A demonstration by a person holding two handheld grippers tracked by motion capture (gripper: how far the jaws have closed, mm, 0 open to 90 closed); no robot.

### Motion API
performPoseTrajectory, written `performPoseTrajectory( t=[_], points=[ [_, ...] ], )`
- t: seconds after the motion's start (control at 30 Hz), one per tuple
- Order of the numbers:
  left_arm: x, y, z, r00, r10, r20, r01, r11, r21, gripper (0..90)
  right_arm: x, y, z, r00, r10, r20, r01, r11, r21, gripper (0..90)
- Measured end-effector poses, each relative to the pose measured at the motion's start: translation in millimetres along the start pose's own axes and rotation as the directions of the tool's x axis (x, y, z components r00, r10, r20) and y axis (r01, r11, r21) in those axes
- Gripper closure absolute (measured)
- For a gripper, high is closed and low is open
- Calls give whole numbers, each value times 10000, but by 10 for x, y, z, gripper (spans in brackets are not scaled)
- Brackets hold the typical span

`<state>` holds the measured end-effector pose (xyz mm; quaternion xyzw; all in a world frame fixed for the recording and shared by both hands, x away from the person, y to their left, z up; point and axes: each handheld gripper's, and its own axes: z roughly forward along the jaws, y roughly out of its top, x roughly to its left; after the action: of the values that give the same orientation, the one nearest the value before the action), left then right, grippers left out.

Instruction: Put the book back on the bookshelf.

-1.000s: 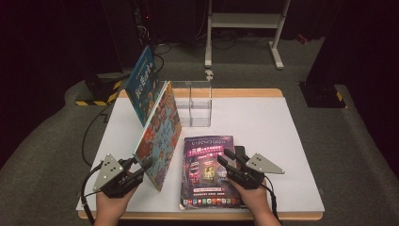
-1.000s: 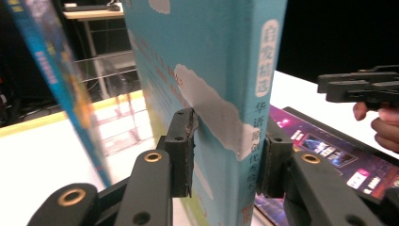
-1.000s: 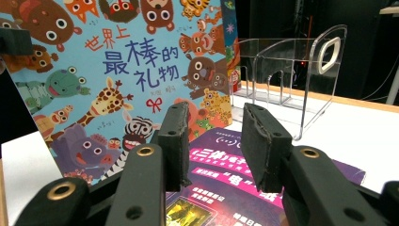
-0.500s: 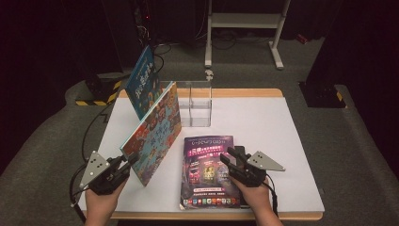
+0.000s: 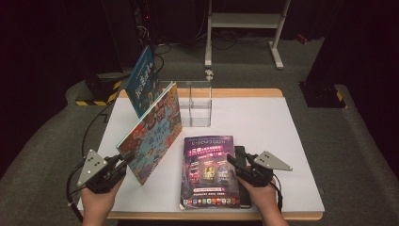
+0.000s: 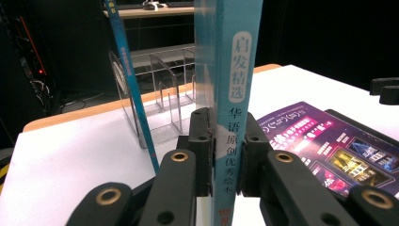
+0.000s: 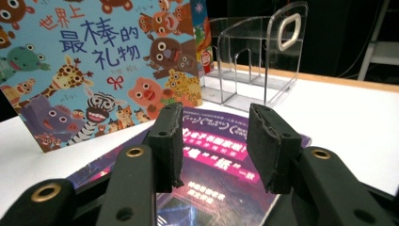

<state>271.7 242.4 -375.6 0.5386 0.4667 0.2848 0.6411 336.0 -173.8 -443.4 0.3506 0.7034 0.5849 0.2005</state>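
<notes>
Jaws of L gripper (image 6: 225, 155) clamp picture book (image 5: 153, 132) spine — long axis runs toward clear rack (image 5: 200, 103); R gripper (image 7: 214, 141) gapes, empty.

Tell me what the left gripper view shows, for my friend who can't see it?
The left gripper pinches the spine of an upright picture book. Behind it stand a thin blue book and a clear plastic rack; a purple book lies flat on the white table.
</notes>
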Motion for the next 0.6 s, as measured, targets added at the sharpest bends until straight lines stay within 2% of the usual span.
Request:
performPoseTrajectory(
  t=[0.17, 0.33, 0.47, 0.6],
  points=[
    [46, 15, -2, 10000, -36, 63, 36, 10000, 18, 786, -18, -41, -12, 9999, 102, 69, -103, 9999, 55, 554],
    [61, 7, -7, 9992, -86, 401, 87, 10000, -35, 771, -6, -58, -2, 9999, 79, 62, -80, 9999, 121, 548],
    [53, 19, 11, 9997, -50, 225, 51, 10000, -25, 760, -1, -72, 0, 9999, 96, 70, -97, 9999, 141, 540],
    [51, 63, 52, 9995, -210, 253, 212, 9998, -58, 741, -5, -80, -10, 9999, 140, 100, -141, 9998, 143, 534]
  ],
)
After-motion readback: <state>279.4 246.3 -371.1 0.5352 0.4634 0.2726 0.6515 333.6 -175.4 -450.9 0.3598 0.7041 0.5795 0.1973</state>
